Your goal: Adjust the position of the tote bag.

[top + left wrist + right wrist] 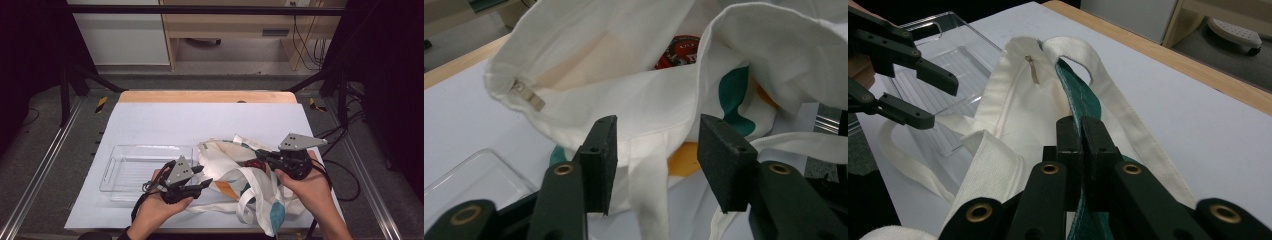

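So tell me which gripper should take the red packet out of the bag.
Left. The left gripper is open and faces the bag mouth, where the red packet shows. The right gripper is shut on the bag's rim.

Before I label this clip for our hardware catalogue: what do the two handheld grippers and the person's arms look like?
Both the left gripper and the right gripper are black, each topped by a grey three-cornered plate. Each has two flat, blocky black jaws on arms with brass-coloured rivets. A black cable trails from each. The forearms are bare, with a dark sleeve edge at the left forearm near the bottom of the high view.
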